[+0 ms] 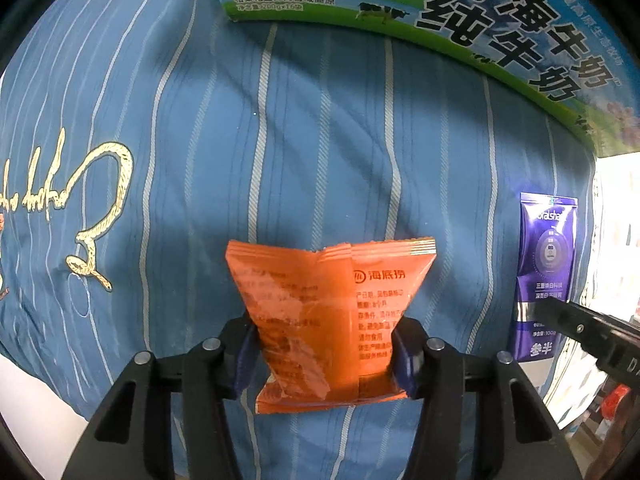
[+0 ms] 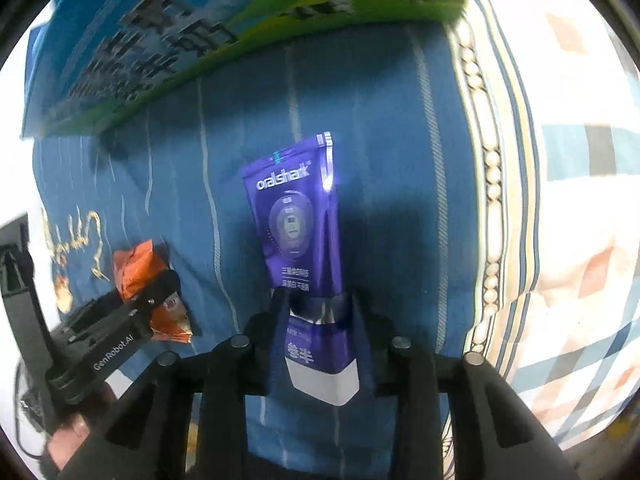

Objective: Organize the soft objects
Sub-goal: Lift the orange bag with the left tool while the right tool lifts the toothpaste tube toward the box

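- You hold the orange snack packet (image 1: pixel 332 320) in the left gripper (image 1: pixel 328 356), with the blue pads pressing its two side edges near the lower half. Keep this pinch gentle, because the packet is puffy and a hard squeeze can probably burst it.
- The right gripper (image 2: pixel 320 340) has its fingers on both sides of the purple toothpaste pouch (image 2: pixel 298 220), at the lower end with the white band. The pads seem to press the pouch (the picture is a little blurred there), so I judge it as pinched.
- Both soft things are above the blue striped cloth (image 1: pixel 320 140): the orange packet near the middle, the purple pouch near the right border of the cloth.
- The milk carton box (image 1: pixel 460 20) stands at the far edge of the cloth. If it is the goal, lift each item fully before you carry it, so it does not drag on the cloth.
- Your left gripper points straight down on the packet. Your right gripper points steeply down but is tilted a little forward.
- In the right wrist view, your hand (image 2: pixel 68 440) holds the left tool just beside the packet.
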`<state>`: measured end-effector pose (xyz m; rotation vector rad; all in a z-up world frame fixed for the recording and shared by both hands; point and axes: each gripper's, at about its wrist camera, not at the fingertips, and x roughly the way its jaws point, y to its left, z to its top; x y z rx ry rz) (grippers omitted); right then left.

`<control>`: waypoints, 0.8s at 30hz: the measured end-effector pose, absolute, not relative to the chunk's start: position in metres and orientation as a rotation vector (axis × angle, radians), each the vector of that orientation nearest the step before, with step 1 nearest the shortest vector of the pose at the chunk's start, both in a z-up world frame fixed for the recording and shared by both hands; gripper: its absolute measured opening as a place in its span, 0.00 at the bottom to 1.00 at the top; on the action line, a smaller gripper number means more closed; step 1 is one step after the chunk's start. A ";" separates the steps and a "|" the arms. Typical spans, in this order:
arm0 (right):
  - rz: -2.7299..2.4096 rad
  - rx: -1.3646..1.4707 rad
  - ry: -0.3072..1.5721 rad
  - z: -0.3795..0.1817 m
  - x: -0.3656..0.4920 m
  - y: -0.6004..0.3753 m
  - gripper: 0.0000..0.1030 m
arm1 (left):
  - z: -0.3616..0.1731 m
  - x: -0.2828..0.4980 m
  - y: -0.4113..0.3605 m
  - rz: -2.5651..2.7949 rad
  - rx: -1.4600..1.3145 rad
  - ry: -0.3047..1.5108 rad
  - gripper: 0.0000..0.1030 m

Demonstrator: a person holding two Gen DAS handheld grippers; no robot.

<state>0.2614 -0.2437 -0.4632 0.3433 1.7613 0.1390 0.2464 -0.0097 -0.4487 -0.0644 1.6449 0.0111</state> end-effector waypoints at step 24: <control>0.188 0.350 1.727 -0.447 0.276 -0.217 0.22 | -0.446 0.244 0.005 -0.007 -0.117 1.621 0.47</control>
